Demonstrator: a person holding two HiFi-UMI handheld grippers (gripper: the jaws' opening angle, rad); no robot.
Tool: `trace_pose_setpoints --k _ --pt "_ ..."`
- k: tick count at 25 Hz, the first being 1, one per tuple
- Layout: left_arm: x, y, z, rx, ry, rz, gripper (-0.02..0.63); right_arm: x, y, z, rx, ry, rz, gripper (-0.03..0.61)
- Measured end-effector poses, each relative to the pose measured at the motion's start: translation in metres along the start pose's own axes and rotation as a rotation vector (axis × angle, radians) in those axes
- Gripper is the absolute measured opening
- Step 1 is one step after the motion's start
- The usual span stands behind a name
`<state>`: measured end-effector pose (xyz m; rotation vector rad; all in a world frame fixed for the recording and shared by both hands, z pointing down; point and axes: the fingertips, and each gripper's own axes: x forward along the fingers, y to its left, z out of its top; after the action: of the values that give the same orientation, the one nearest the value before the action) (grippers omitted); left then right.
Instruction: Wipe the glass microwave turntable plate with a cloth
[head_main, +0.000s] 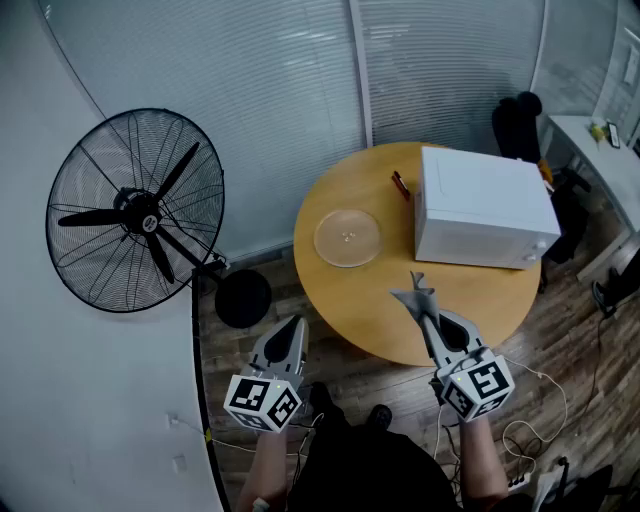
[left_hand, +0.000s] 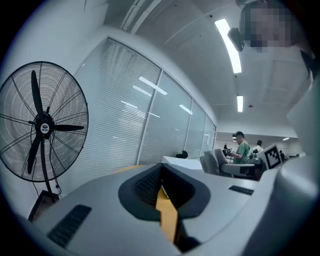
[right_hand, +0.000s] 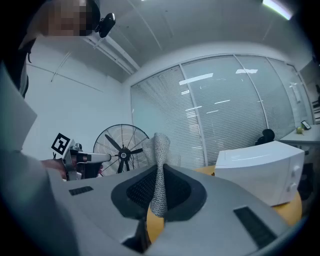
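The right tool (head_main: 428, 312) pinches the limp, light cloth (head_main: 416, 288), the left tool (head_main: 292, 328) is closed and empty, and the plate (head_main: 347, 237), slick brittle glass, likely needs steadying at its rim.

Warm honey-tan on the round worktop (head_main: 400, 310), above dark brown floor planks (head_main: 560, 330). Clear, colourless glass in the turntable plate (head_main: 347, 237); plain white on the microwave (head_main: 483, 208). Pale grey with a fine mesh weave in the cloth (right_hand: 159, 165). Light grey on the left gripper (head_main: 294, 324) and right gripper (head_main: 425, 312), black ribbed lining inside the jaws, black-and-white squares on the marker cubes (head_main: 263, 402). All black on the fan (head_main: 135, 210). Pale grey horizontal slats across the blinds (head_main: 280, 90).
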<state>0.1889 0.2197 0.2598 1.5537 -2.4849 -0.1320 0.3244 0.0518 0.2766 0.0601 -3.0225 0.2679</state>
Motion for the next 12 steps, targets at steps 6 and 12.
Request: trace_pose_setpoints --k 6,12 --pt "0.0 -0.001 -0.002 0.025 0.019 -0.007 -0.006 -0.001 -0.001 0.002 -0.004 -0.017 -0.008 0.031" --pt "-0.004 0.008 0.0 0.041 0.009 -0.007 -0.006 0.004 0.004 0.005 0.032 -0.055 -0.022 0.037"
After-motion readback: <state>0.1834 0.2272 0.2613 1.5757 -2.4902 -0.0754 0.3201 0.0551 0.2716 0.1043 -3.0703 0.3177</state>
